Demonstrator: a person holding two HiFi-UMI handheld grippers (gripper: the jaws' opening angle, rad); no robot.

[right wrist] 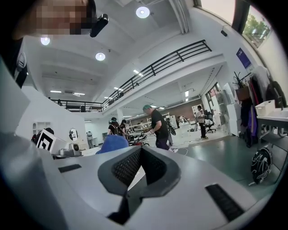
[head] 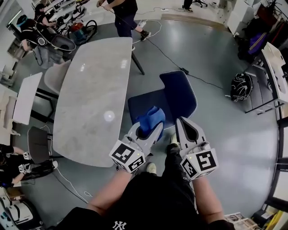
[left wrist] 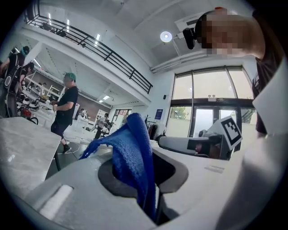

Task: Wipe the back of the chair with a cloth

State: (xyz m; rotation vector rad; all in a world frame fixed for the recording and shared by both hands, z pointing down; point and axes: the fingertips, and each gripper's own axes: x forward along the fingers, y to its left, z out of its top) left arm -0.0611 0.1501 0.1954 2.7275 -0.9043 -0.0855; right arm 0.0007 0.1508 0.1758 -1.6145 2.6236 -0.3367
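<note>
marble-top table [head: 92, 90] long, rounded corners | beige chair [head: 56, 77] tucked at its left edge | person in dark clothes [head: 123, 13] standing past its far end | black cable [head: 166, 55] trailing over grey floor [head: 216, 121] | black-and-white bag [head: 241, 86] on floor, near a white desk [head: 276, 67]

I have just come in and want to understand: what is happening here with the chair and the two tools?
A person holds a hand-held gripper in each hand above a blue chair beside a pale table. The left hand-held gripper is shut on a blue cloth. The right hand-held gripper is shut and empty. The cloth hangs over the seat and does not seem to touch the chair's back yet.
</note>
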